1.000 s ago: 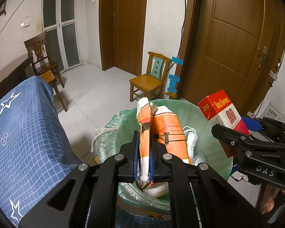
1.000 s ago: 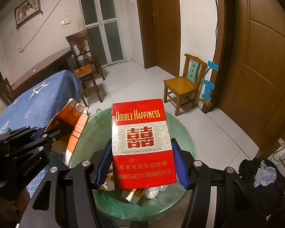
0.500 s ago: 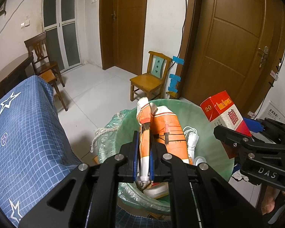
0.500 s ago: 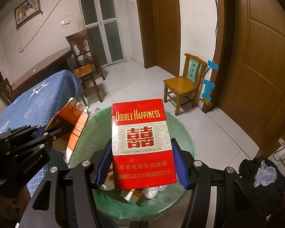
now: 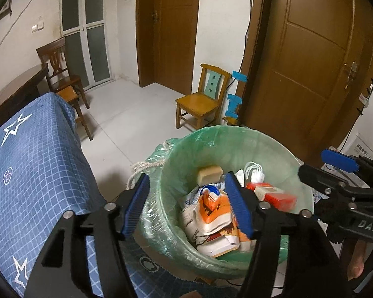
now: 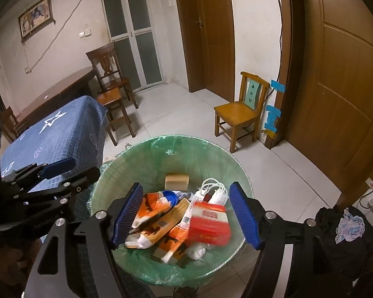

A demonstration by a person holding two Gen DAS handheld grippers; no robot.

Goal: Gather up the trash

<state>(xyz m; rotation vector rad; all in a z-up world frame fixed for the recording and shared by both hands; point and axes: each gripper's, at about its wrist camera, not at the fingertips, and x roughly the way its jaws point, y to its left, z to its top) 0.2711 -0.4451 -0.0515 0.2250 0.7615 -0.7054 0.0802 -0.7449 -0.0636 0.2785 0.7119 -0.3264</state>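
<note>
Red carton (image 6: pixel 209 223), blurred, inside the green-lined trash bin (image 6: pixel 211 149), on top of the orange-and-white wrapper (image 6: pixel 151 208) and beside a white cord bundle (image 6: pixel 215 190) and a tan block (image 6: pixel 176 181). Right gripper (image 6: pixel 186 216) above the bin, fingers wide apart, holding nothing. Left gripper (image 5: pixel 186 206) likewise spread and empty over the near rim. Blue starred cloth (image 5: pixel 24 161) just beside; small yellow chair (image 6: pixel 241 109) well beyond.

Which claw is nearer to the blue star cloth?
Left. The left claw hangs open between the blue star cloth and the bin; the right claw is open over the bin's far side.
</note>
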